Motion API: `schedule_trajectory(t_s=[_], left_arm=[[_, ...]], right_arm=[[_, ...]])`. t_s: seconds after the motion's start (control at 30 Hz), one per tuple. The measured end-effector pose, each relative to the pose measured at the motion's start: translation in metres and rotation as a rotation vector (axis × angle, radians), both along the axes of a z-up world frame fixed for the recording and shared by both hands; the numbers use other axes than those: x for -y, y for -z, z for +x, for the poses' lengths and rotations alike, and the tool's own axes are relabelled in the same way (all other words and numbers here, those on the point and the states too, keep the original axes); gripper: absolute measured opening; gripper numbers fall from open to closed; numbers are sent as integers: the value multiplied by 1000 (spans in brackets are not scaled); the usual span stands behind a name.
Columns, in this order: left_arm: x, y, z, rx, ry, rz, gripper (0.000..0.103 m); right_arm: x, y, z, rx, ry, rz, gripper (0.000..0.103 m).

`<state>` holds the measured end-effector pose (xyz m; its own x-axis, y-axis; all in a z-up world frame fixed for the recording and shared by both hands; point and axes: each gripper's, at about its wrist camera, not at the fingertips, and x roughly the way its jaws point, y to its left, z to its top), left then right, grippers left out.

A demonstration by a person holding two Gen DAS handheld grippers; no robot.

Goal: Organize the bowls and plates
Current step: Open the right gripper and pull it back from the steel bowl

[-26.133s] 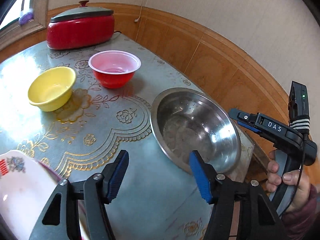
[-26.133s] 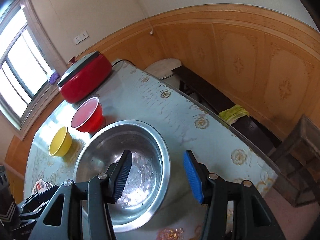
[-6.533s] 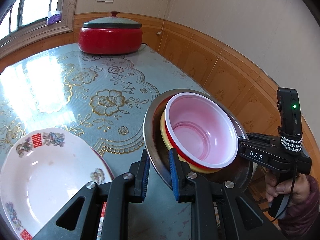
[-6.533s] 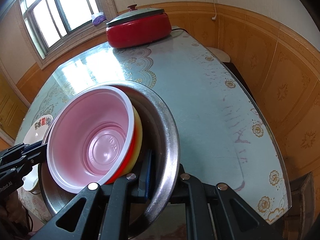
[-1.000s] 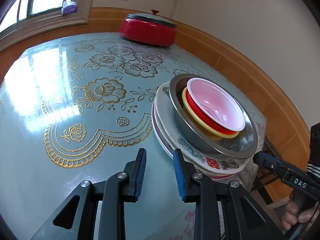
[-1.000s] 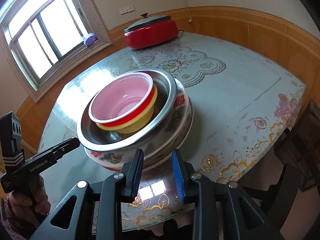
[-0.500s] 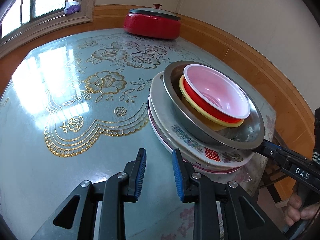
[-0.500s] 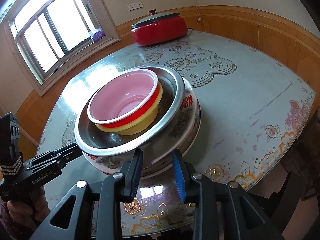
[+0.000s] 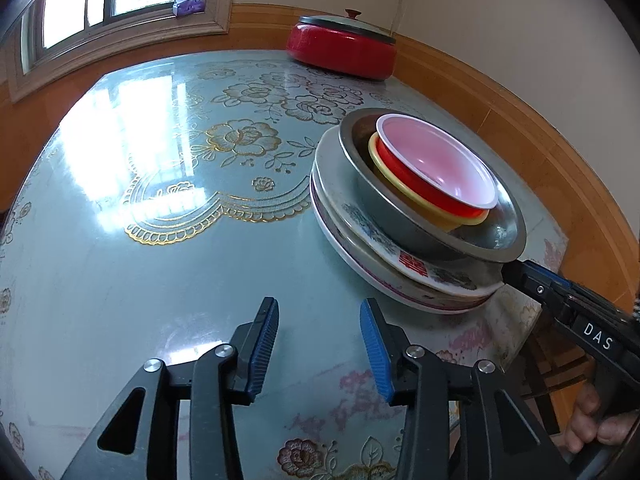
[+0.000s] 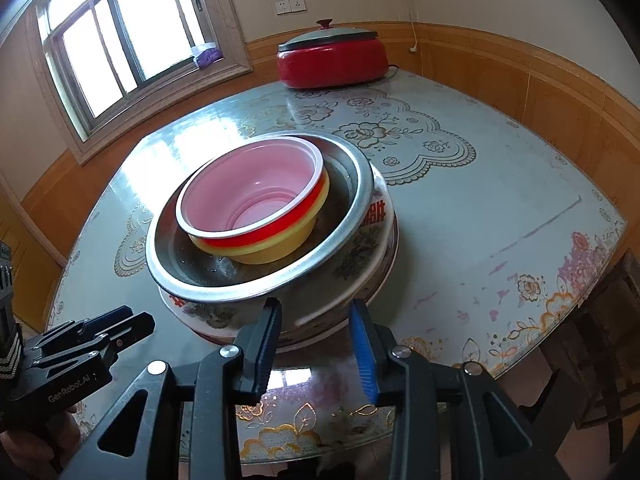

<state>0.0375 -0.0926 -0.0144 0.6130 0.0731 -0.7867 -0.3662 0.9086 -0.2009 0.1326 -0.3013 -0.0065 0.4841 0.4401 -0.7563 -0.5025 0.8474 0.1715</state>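
"DAS" stands on the right gripper (image 9: 520, 276), "GenRobot.AI" on the left gripper (image 10: 132, 322), a red double-happiness character on the plate (image 9: 412, 262).

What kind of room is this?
Probably a home dining room or kitchen. A big table with a flowery cover holds stacked bowls and plates, a red electric cooking pot sits by the wall, and there is a window.
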Motion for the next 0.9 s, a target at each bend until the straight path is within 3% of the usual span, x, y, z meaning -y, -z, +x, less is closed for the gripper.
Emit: schedule_trajectory(t_s=[0.1,0.23,0.37,0.53,0.77,0.9], left_arm=[[1,-3,-5,9,0,11,50],[3,-14,-8,38,37,67,68],[-4,-21,-11,50,86,122,85],[-12,-25,-22,109,139,177,103],[-23,-30,-30,169,194,206,103],[-23,-33,-33,211,224,213,103]], right_arm=[[0,-1,-9,12,28,-25,39],[-4,-7,-26,55,83,-40,43],[-13,-13,-45,103,164,-47,67],[-23,-14,-73,167,280,-32,67],[-24,-16,-96,204,474,-58,67],[-32,-19,-105,220,516,-86,67]])
